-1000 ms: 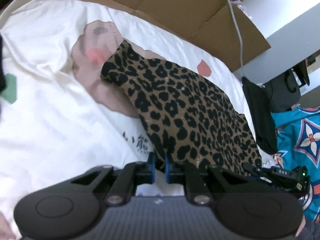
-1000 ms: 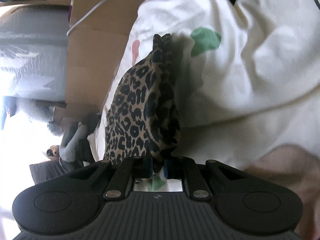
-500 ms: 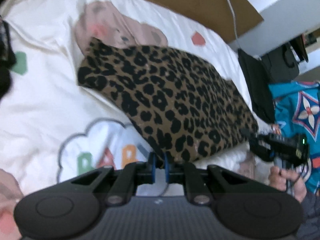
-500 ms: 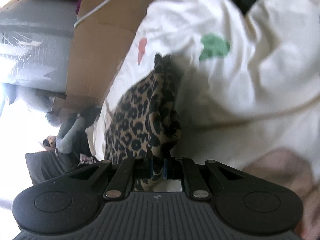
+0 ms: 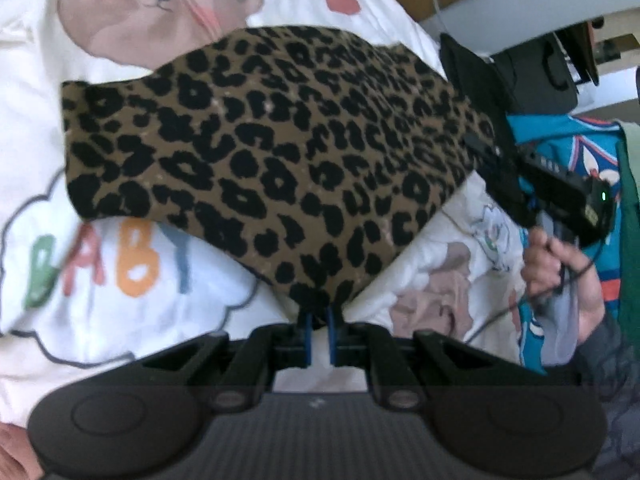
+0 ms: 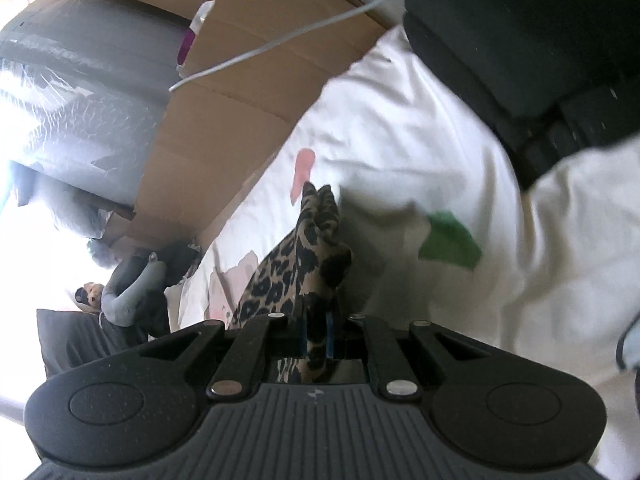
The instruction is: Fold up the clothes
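Observation:
A leopard-print garment (image 5: 272, 152) hangs stretched above a white printed bedsheet (image 5: 120, 280). My left gripper (image 5: 318, 320) is shut on its near corner, the cloth bunched between the blue pads. At the right edge of the left wrist view, a hand holds my right gripper (image 5: 504, 184) at the garment's far corner. In the right wrist view the leopard-print garment (image 6: 304, 260) runs edge-on away from my right gripper (image 6: 317, 334), which is shut on a fold of it. The cloth sags between the two grips.
Flattened cardboard (image 6: 224, 120) lines the far side of the bed, with a white cable (image 6: 280, 40) across it. A black item (image 6: 540, 60) lies on the sheet at upper right. A turquoise patterned cloth (image 5: 560, 152) and a black bag (image 5: 480, 80) sit past the bed edge.
The garment has swung from lying slanted on the sheet to hanging stretched between both grippers. The left view has tilted down to the "BABY" print. The right gripper has risen and rolled.

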`<action>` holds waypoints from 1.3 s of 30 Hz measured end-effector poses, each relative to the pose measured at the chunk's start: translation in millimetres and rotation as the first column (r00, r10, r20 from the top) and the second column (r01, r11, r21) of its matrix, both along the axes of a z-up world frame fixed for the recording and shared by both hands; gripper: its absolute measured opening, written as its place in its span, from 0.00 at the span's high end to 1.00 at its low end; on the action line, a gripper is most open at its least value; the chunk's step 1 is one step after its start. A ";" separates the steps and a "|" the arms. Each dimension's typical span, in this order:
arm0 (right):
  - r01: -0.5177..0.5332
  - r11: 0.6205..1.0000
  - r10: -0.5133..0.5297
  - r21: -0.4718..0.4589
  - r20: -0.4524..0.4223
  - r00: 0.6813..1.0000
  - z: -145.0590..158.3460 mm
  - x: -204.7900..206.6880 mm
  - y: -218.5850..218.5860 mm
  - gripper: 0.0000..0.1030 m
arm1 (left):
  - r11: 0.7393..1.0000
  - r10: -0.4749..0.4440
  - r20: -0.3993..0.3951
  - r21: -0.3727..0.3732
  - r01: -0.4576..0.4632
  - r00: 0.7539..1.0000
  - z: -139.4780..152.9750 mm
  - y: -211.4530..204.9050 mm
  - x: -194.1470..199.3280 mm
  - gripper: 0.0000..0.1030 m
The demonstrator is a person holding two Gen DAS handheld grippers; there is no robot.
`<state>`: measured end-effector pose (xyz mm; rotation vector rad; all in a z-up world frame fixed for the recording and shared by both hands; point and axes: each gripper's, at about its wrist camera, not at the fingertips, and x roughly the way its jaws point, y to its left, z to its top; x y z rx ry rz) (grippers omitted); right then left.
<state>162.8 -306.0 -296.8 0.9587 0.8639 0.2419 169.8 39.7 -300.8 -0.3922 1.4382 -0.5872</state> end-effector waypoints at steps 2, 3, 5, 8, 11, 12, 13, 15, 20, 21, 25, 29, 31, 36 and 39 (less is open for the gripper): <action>-0.001 1.000 0.001 -0.011 0.008 1.000 3.5 5.4 -1.1 0.93 | 1.000 -0.006 -0.001 -0.011 0.006 1.000 -1.1 -3.5 -2.6 0.93; -0.002 1.000 0.002 -0.017 0.013 1.000 5.5 8.2 -1.7 0.93 | 1.000 -0.003 -0.009 -0.018 0.003 1.000 -2.7 -5.1 -3.3 0.93; -0.007 0.999 0.007 -0.031 0.024 1.000 10.2 13.8 -2.6 0.93 | 1.000 -0.004 -0.021 -0.031 0.003 1.000 -6.1 -12.1 -3.4 0.93; -0.011 0.999 0.013 -0.048 0.042 0.999 17.4 21.9 -5.1 0.93 | 0.999 -0.004 -0.037 -0.054 0.002 0.999 -10.6 -24.2 -6.1 0.94; -0.010 0.998 0.014 -0.065 0.057 0.998 23.2 29.6 -7.7 0.93 | 0.995 0.045 -0.079 -0.083 -0.051 0.996 -14.6 -29.7 -4.6 0.94; -0.010 0.997 0.014 -0.072 0.060 0.998 24.1 31.9 -8.1 0.93 | 0.992 0.076 -0.110 -0.093 -0.087 0.991 -17.4 -28.7 -4.5 0.94; -0.011 0.997 0.016 -0.079 0.061 0.998 24.5 34.1 -8.2 0.93 | 0.989 0.097 -0.138 -0.100 -0.112 0.986 -20.6 -28.4 -5.4 0.94; -0.016 0.995 0.022 -0.094 0.065 0.998 24.7 37.5 -8.5 0.93 | 0.987 0.111 -0.160 -0.099 -0.128 0.981 -23.7 -33.3 -6.8 0.94; -0.016 0.993 0.024 -0.116 0.065 0.998 26.7 44.6 -11.3 0.93 | 0.979 0.137 -0.184 -0.122 -0.161 0.973 -26.9 -39.6 -11.2 0.94; -0.013 0.993 0.021 -0.118 0.067 0.997 27.2 45.7 -11.8 0.93 | 0.980 0.134 -0.183 -0.123 -0.158 0.974 -27.0 -42.4 -12.4 0.94; -0.004 0.991 0.015 -0.134 0.081 0.997 31.6 49.8 -14.9 0.93 | 0.987 0.094 -0.172 -0.115 -0.115 0.981 -25.7 -60.6 -12.6 0.94; 0.011 0.989 0.001 -0.149 0.081 0.997 32.8 53.7 -22.5 0.93 | 0.987 0.079 -0.159 -0.127 -0.100 0.984 -21.3 -70.7 -13.1 0.94; 0.022 0.988 -0.010 -0.151 0.076 0.997 30.2 53.8 -25.7 0.93 | 0.987 0.076 -0.163 -0.129 -0.097 0.984 -18.8 -70.6 -12.1 0.94; 0.061 0.986 -0.058 -0.155 0.026 0.998 13.4 53.9 -33.1 0.87 | 0.993 0.046 -0.195 -0.094 -0.066 0.980 -28.2 -74.4 -19.4 1.00; 0.085 0.984 -0.085 -0.155 0.007 0.996 3.0 45.8 -40.8 0.74 | 0.996 0.003 -0.245 -0.084 -0.025 0.970 -37.1 -71.3 -28.2 1.00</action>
